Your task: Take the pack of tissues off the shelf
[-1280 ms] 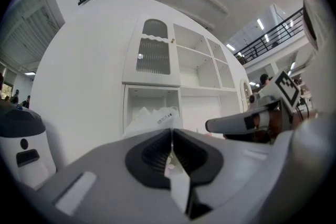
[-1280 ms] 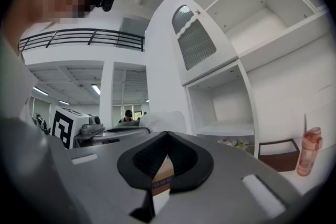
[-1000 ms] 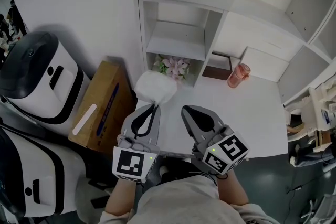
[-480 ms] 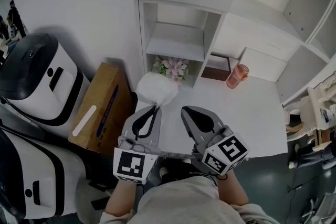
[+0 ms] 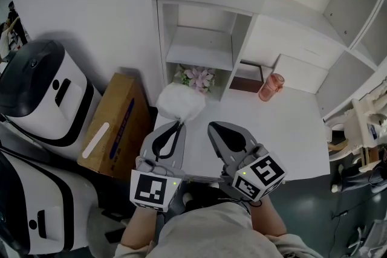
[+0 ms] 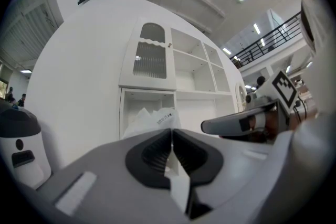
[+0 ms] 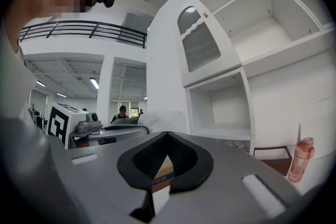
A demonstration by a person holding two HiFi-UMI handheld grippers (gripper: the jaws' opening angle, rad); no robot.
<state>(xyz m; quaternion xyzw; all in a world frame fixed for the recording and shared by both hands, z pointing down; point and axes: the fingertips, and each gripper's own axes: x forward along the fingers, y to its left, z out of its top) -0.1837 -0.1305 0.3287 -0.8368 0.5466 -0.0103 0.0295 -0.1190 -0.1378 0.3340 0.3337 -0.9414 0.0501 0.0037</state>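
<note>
Grips the pack [image 5: 179, 103] by its near edge in the left claw [image 5: 179, 122], jaws pressed together on the thin white wrap. Holds it off the shelf [image 5: 199, 45], over the near left corner of the table [image 5: 284, 130]; cannot tell whether it touches the top. Sits just in front of the flowers [image 5: 199, 77], which fill the shelf's bottom left compartment. Shows, in the left gripper view, the pack [image 6: 155, 117] bulging up past the closed tips of that claw [image 6: 171, 131], with the open white compartments behind it. Carries the right claw [image 5: 211, 125] just right of the left one, pointed the same way, closed and empty. Shows, in the right gripper view, that claw's [image 7: 167, 135] pads meeting at the tip, with a slice of brown box [image 7: 163, 168] visible through the lower gap and the pack beyond at left. Leaves the pink bottle [image 5: 270, 86] upright at the table's far side by the shelf, well apart from both claws. Has the box [image 5: 115, 124] lying left of the table, beside a white machine [image 5: 45, 90].
</note>
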